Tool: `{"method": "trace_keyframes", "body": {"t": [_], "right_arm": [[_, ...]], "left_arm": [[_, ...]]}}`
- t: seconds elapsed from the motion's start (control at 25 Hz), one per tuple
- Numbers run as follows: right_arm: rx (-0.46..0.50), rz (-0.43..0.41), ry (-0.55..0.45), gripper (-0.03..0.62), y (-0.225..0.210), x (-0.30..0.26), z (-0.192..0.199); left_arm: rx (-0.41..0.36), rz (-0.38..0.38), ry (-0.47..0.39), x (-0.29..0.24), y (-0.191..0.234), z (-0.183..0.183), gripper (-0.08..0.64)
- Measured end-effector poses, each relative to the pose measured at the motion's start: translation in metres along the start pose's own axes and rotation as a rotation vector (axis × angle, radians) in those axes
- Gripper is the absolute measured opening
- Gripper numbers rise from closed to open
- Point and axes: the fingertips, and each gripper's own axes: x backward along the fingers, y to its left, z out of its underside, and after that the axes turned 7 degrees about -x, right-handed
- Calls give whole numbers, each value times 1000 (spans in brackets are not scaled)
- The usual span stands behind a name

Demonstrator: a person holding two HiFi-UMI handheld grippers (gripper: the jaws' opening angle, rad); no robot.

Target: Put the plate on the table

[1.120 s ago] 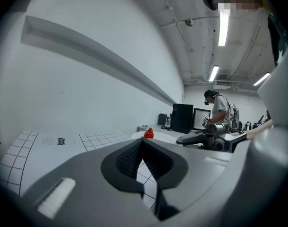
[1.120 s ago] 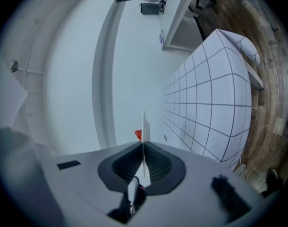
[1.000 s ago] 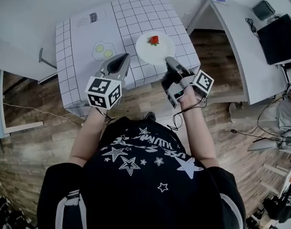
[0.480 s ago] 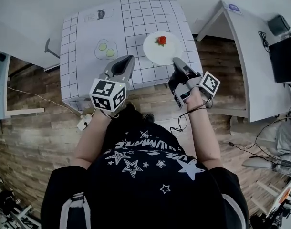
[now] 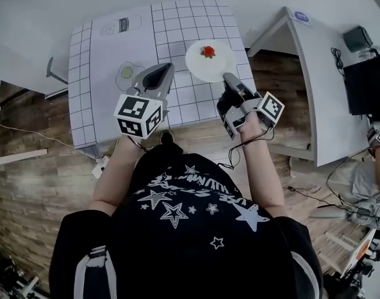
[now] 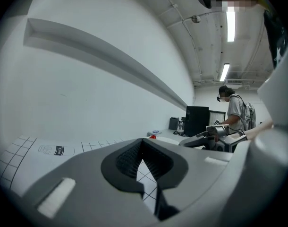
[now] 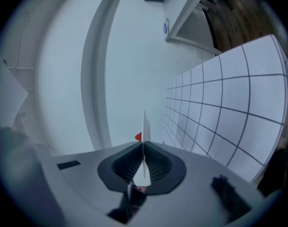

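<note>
L gripper [image 5: 160, 71] has slid further over the table [image 5: 103, 104] vs 1 s ago and now covers part of the fried-egg print [image 5: 126, 72]. Head view gives the plate [image 5: 205, 64] face-on: round, plain white, over the table's far R part, can't tell if it's touching. R gripper view gives it edge-on only, a thin white sliver [image 7: 145, 124]. Count: 1 grid-cloth table, 2 grippers, 1 plate, 1 small red item [image 5: 207, 52] on it. R gripper [image 5: 227, 77] is clamped on the plate's near rim. L gripper view: jaws together, nothing btwn them.
</note>
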Motion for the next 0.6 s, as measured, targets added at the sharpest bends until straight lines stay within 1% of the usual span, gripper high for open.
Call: {"method": "trace_keyframes", "body": {"t": [0.08, 0.16, 0.28, 0.4, 0.6], "right_arm": [[12, -12, -19, 20, 0, -11, -8], [23, -9, -34, 20, 3, -24, -19], [31, 13, -49, 20, 12, -42, -38], [40, 15, -62, 20, 17, -56, -50], [39, 36, -67, 20, 12, -70, -61]], "left_arm": [[-4, 14, -10, -10, 10, 4, 9], [12, 18, -14, -22, 24, 4, 9], [40, 14, -16, -42, 49, -5, 9], [52, 18, -24, -59, 69, -11, 9], [36, 26, -30, -79, 88, -18, 9]]}}
